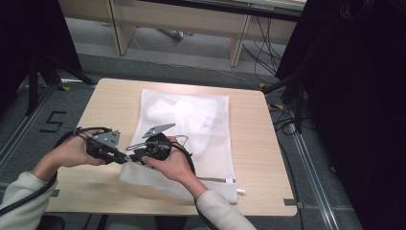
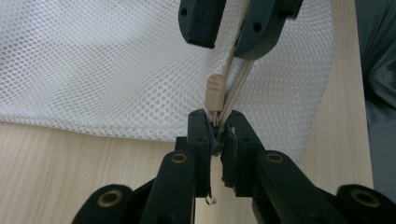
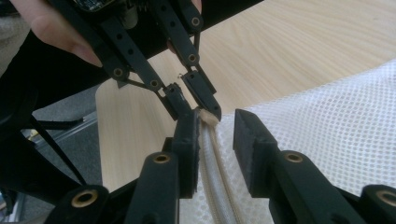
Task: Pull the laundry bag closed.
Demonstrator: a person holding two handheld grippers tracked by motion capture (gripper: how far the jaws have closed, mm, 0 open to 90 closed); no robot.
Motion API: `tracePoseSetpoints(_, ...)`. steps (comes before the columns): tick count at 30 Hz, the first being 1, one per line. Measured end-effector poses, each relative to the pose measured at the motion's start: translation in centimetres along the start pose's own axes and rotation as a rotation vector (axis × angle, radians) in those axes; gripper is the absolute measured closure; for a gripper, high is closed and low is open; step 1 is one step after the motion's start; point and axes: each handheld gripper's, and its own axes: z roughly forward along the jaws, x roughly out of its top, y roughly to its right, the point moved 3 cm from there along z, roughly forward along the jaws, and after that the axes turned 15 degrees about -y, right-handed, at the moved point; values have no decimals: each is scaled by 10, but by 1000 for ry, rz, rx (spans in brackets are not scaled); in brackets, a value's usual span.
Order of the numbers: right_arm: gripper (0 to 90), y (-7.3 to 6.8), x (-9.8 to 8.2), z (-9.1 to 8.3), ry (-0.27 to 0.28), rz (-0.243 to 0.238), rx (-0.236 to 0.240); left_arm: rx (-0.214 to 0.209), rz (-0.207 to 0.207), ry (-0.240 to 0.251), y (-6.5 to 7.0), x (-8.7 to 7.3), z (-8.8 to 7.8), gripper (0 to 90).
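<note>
A white mesh bag (image 1: 201,120) lies flat on the light wooden table (image 1: 261,143). Its beige zipper (image 3: 212,168) runs along the near edge. My left gripper (image 2: 218,126) is shut on the zipper's end, just below the beige zipper pull (image 2: 215,91), which stands up beside the teeth. My right gripper (image 3: 217,140) faces it from the other side. Its jaws stand open astride the zipper line, one pad close against the tape and the other clear of it. In the high view both grippers meet tip to tip at the bag's front left corner (image 1: 129,157).
The table's front edge (image 1: 167,211) lies close below the hands. Black stands and cables (image 1: 287,115) crowd the floor to the right. A tripod leg (image 1: 33,86) stands at the left. Wooden desk legs (image 1: 237,43) are beyond the table.
</note>
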Motion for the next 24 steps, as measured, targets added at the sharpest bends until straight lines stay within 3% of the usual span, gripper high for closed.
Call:
tracePoseSetpoints(8, 707, 2, 5, 10, -6, 31, 28, 11, 20, -13, -1, 1, 0, 812)
tracePoseSetpoints(9, 707, 2, 5, 10, -6, 31, 28, 6, 7, -9, 0, 1, 0, 812)
tracePoseSetpoints(11, 707, 1, 5, 11, -21, 67, 31, 6, 9, -10, 1, 2, -1, 812)
tracePoseSetpoints(18, 730, 1, 5, 17, -24, 74, 35, 13, 21, -12, 0, 2, -1, 812)
tracePoseSetpoints(24, 805, 1, 6, 17, -22, 63, 26, 13, 22, -14, 0, 2, 0, 813)
